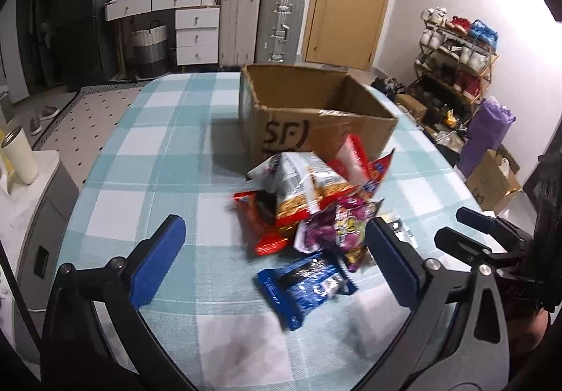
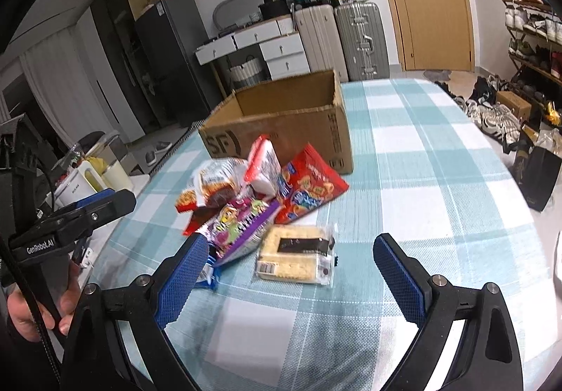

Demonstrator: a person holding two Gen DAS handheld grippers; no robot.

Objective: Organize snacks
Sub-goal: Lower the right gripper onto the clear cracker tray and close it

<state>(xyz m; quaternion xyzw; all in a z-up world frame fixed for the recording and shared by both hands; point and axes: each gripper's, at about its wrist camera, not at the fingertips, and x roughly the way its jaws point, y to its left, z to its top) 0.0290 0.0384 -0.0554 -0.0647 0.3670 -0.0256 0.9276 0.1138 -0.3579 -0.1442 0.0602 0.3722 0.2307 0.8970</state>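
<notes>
A heap of snack packets lies on the blue-checked tablecloth (image 1: 158, 152) in front of an open cardboard box (image 1: 316, 126). In the left wrist view a blue packet (image 1: 305, 285) is nearest, then a purple packet (image 1: 337, 226), a red packet (image 1: 267, 240) and a white-and-orange bag (image 1: 302, 187). My left gripper (image 1: 274, 233) hangs open above the near side of the heap, holding nothing. The right wrist view shows a clear-wrapped cracker pack (image 2: 295, 257) beside the purple packet (image 2: 242, 222) and a red bag (image 2: 312, 187). My right gripper (image 2: 289, 247) is open over the cracker pack, not touching it.
The box (image 2: 281, 117) looks empty inside. A pale tumbler (image 1: 21, 159) stands on a side cabinet left of the table. A shoe rack (image 1: 453, 50) and floor boxes lie to the right. A hand (image 2: 35, 306) holds the left gripper (image 2: 105, 201).
</notes>
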